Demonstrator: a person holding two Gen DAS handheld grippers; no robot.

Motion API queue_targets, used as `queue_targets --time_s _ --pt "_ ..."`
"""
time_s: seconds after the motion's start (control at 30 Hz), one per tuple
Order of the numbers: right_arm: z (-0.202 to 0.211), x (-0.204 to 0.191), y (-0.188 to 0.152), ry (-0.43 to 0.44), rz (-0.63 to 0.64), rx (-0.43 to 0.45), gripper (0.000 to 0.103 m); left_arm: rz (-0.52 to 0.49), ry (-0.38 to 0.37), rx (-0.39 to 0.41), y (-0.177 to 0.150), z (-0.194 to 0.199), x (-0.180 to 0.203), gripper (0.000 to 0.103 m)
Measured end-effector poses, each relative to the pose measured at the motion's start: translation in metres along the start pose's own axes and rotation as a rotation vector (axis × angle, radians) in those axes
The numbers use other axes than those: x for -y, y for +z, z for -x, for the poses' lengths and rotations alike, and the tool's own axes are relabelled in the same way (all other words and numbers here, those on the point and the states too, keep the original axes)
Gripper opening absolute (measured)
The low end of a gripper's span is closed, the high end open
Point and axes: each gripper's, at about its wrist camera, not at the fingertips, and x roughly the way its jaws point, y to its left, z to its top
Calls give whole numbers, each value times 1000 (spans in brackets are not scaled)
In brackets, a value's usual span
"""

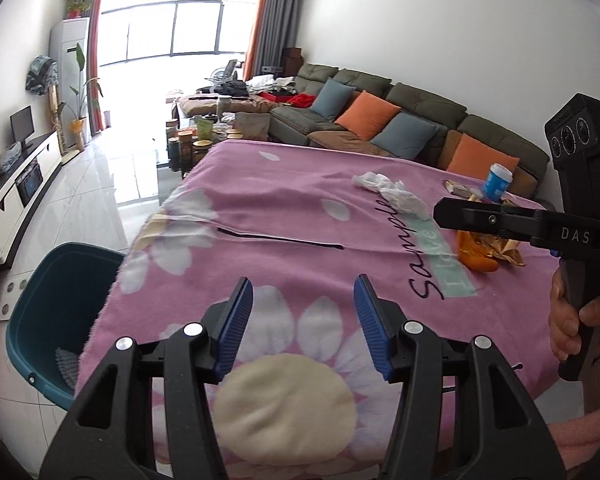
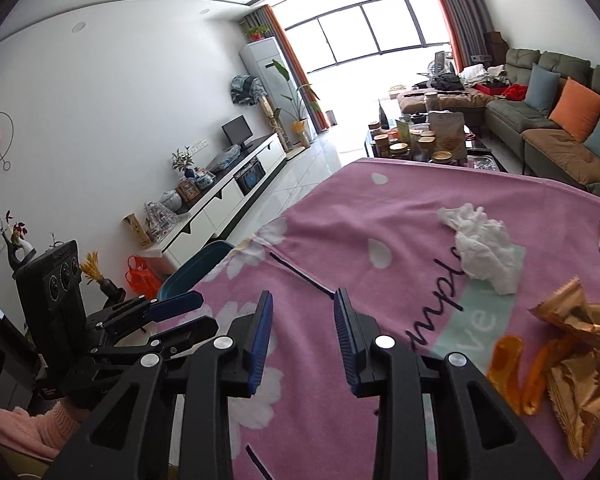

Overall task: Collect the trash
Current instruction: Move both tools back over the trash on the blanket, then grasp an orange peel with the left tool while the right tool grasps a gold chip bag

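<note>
Right, the trash sits on the pink flowered blanket (image 1: 284,200) that covers the worktop: a crumpled white tissue (image 1: 388,192) lies toward the far side, and nearer, touching each other, are an orange wrapper (image 1: 474,254) and a crinkled gold wrapper (image 2: 580,360). Just beyond those stands a blue cup (image 1: 497,183), with a small packet (image 1: 458,189) beside it. A thin dark stick (image 1: 280,238) lies alone mid-blanket, well apart from the wrappers.

Left gripper (image 1: 303,318) hangs over the near edge of the blanket, jaws parted about halfway, nothing between the blue pads. Right gripper (image 2: 302,334) is also above the blanket, jaws apart but narrower, and empty too; a hand (image 1: 568,320) grips its handle. The wrappers lie to its right, the tissue ahead of it.

Down at the worktop's left corner, on the floor, stands a teal bin (image 1: 56,320) with something grey inside. A sofa (image 1: 400,116) with cushions runs behind.
</note>
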Motion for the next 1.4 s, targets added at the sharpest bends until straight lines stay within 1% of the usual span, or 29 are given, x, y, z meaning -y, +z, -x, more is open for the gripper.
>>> queue_targets --time_s 0.1,0.33,0.53,0.6,0.63,0.83,0.97,1.07,1.17,1.33,1.4 --pt "22 22 -7 -80 -31 35 30 -34 -67 -21 5 -13 31 52" --pt "64 74 -27 -206 -123 103 30 -113 -175 -69 13 -46 91 53" --pt "87 108 -45 -279 -206 139 30 -149 -241 -112 19 -70 120 54" --pt "93 118 -50 -297 -229 148 35 -154 -253 -123 21 -75 126 55" --pt "96 123 -53 -308 -237 151 35 -158 -260 -126 22 -77 130 55" --pt "113 146 -70 -344 -296 168 35 -162 -286 -153 29 -95 144 55" --pt "116 160 -76 -350 -343 166 38 -162 -294 -173 33 -107 150 55" --pt "116 168 -79 -343 -376 167 45 -153 -303 -194 38 -119 152 55" --pt "113 174 -80 -333 -397 160 49 -142 -304 -223 40 -132 154 54" --pt "110 178 -78 -299 -409 152 49 -121 -321 -272 41 -151 154 53" --pt "107 180 -77 -289 -415 145 48 -115 -330 -287 41 -157 155 51"
